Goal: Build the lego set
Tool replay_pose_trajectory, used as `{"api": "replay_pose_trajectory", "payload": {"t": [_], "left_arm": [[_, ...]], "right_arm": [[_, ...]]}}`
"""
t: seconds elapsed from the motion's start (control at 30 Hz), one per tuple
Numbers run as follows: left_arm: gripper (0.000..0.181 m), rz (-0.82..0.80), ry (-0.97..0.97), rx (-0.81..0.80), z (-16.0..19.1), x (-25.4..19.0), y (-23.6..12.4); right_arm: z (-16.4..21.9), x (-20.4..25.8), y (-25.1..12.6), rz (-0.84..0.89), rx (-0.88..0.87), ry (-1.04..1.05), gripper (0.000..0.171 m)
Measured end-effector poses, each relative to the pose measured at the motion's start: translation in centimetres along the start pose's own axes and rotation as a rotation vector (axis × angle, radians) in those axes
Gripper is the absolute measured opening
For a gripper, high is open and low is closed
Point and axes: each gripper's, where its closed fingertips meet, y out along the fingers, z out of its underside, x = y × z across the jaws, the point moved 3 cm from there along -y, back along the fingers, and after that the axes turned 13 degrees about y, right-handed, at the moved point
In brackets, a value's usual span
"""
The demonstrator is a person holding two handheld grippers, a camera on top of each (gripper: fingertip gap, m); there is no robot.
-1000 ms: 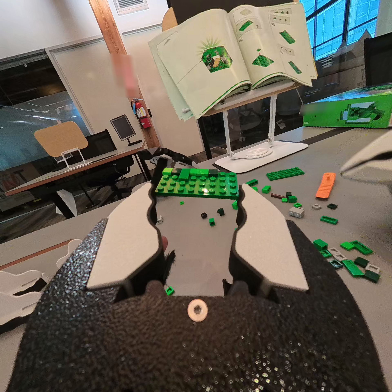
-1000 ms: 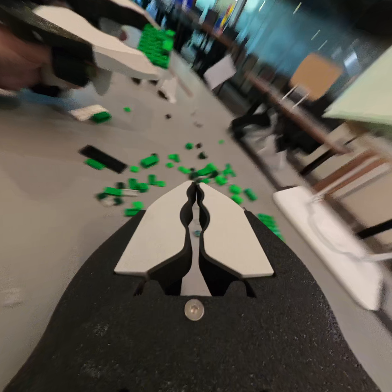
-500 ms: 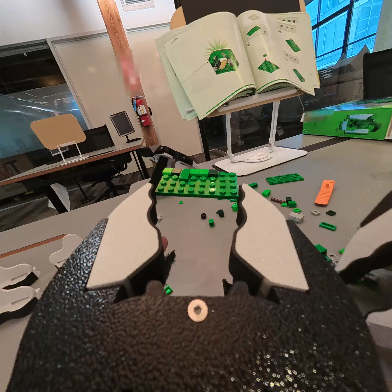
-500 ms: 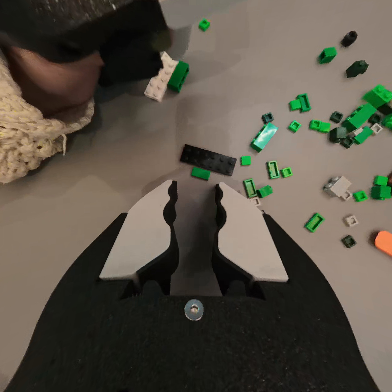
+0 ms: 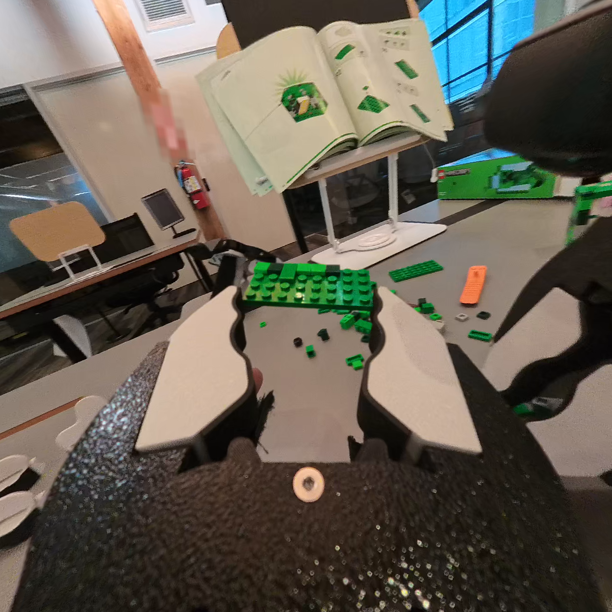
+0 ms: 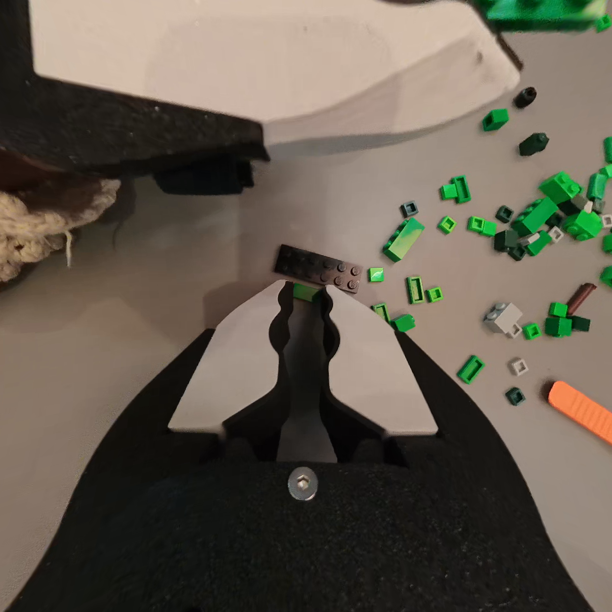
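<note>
My left gripper (image 5: 308,293) is shut on a green studded plate (image 5: 308,291) with a row of green and dark tiles along its far edge, held above the table. My right gripper (image 6: 306,287) points down at the grey table and its fingertips are closed on a small green piece (image 6: 305,292) that lies against a black 2x4 plate (image 6: 318,269). The right gripper also shows at the right edge of the left wrist view (image 5: 530,407), tips down on the table. The left gripper's finger (image 6: 298,66) fills the top of the right wrist view.
Several loose green, dark and grey pieces (image 6: 530,225) lie scattered to the right. An orange brick separator (image 6: 583,410) lies at the right edge. An open instruction book on a white stand (image 5: 331,99), a loose green plate (image 5: 415,271) and a green box (image 5: 496,178) stand farther back.
My right gripper swung down over the table, came closer to the black plate and narrowed from open onto the small green piece. My left gripper kept the green plate and shifted slightly.
</note>
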Motion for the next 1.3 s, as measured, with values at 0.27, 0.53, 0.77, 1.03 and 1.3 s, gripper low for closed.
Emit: {"api": "replay_pose_trajectory", "payload": {"t": [0.27, 0.53, 0.77, 1.03, 1.3], "left_arm": [[0.073, 0.209, -0.006, -0.121, -1.8, -2.0, -0.6], [0.073, 0.593, -0.066, -0.226, -3.1, -6.7, -2.2], [0.073, 0.794, -0.121, -0.243, -3.8, -9.0, -3.4], [0.073, 0.872, -0.163, -0.196, -3.8, -9.7, -3.7], [0.073, 0.887, -0.165, -0.186, -3.8, -9.8, -3.8]], "right_arm": [[0.3, -1.8, -4.9, -0.084, -0.296, -0.437, 0.015], [2.7, -1.2, -9.0, -0.206, -0.491, -0.762, 0.015], [1.1, -0.3, -12.5, -0.441, -0.481, -0.666, 0.015], [0.9, 0.3, -11.7, -0.469, -0.333, -0.649, 0.015], [1.1, 0.0, -11.1, -0.448, -0.281, -0.651, 0.015]]}}
